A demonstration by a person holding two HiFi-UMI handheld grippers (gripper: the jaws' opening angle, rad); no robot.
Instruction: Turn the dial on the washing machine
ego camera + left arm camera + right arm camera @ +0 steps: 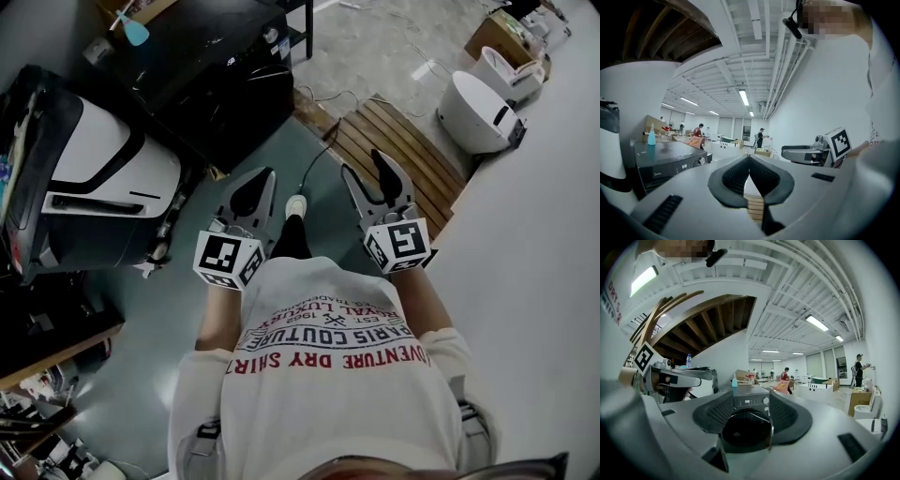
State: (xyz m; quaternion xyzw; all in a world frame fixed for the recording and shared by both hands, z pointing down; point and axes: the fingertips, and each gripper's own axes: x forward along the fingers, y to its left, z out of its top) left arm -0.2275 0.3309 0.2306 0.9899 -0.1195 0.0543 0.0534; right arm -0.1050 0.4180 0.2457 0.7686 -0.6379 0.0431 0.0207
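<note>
1. Readable text: the person's shirt [328, 375] has "ADVENTURE DRY SHIRT" in red, with "PARIS COUTURE", "ROYAL LUXURY" and "EST. 1963" in dark print.
2. The display [747, 401] on the washing machine [746, 392] shows digits that look like "058". The brand mark on the panel is too small to read.
3. Each gripper carries a cube with black-and-white square markers, no letters.
4. The dial [765, 400] sits on the front panel just right of the display, above the round dark door [746, 430]. A blue bottle [734, 380] stands on the machine's top.
5. Right gripper [367, 178]: jaws wide apart, holding nothing. In its own view the machine's panel and dial are framed between the jaws but well ahead, no contact.
6. Left gripper [262, 183]: jaws closed tip to tip, nothing in them. The machine is off to its left, well apart.
7. In the head view the machine is ahead and left of both grippers.
</note>
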